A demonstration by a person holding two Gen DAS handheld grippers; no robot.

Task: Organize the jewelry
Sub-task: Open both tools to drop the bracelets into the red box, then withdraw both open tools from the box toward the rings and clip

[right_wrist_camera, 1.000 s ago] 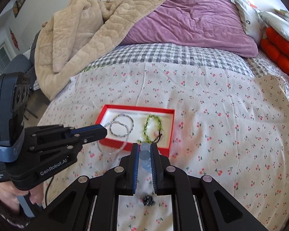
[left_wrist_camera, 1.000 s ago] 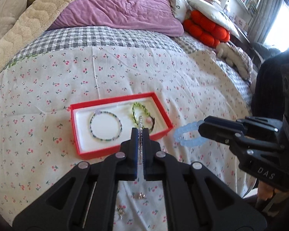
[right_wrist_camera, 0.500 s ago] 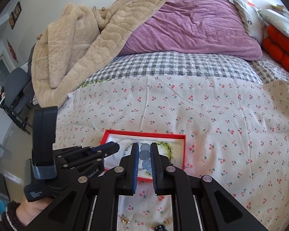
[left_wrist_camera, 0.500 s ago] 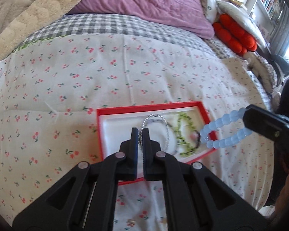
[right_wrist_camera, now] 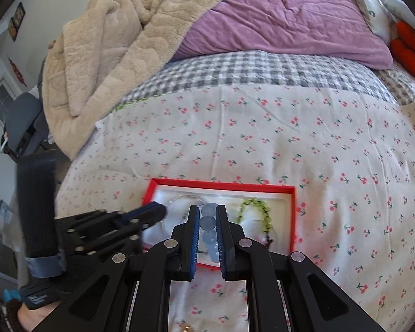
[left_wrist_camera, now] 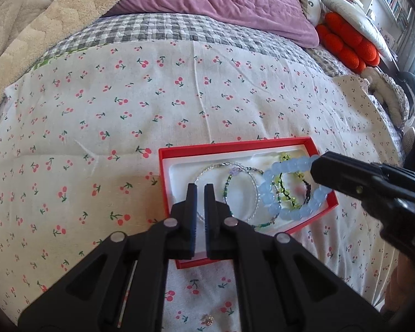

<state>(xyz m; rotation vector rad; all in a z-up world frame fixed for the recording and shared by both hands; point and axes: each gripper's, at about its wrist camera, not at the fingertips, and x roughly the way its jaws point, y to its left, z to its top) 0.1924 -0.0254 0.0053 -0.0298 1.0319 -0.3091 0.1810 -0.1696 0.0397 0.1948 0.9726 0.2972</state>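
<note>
Pinching a loop of pale blue beads, the right gripper (right_wrist_camera: 207,222) is holding its jaws nearly closed on the blue bead bracelet (left_wrist_camera: 287,191), whose beads are showing stacked between the blue pads in the right wrist view. In the left wrist view that bracelet is hanging from the gripper's tip over the right half of the red jewelry box (left_wrist_camera: 163,182), its loop drooping above a green beaded bracelet (left_wrist_camera: 287,193) lying inside.

Sitting just beside it, the left gripper (left_wrist_camera: 200,193) is keeping its fingers almost together; a thin silver bead bracelet (left_wrist_camera: 224,166) is running under its tips, but whether the pads are actually gripping it cannot be told from here. That silver loop is lying in the left half of the box's white insert, overlapping a slim bracelet of green and purple seed beads (left_wrist_camera: 229,182).

A small metal trinket (left_wrist_camera: 207,318) is resting on the cherry-print sheet (left_wrist_camera: 124,105) nearer than the box, between the left gripper's arms. A person's hand (right_wrist_camera: 33,315) is showing at the lower left of the right wrist view, gripping the left tool's handle.

Farther back, a grey checked quilt (right_wrist_camera: 249,69) is crossing the bed, with a purple duvet (right_wrist_camera: 276,19) and a beige fleece blanket (right_wrist_camera: 110,55) piled behind it, and orange cushions (left_wrist_camera: 348,44) sitting at the far right.
</note>
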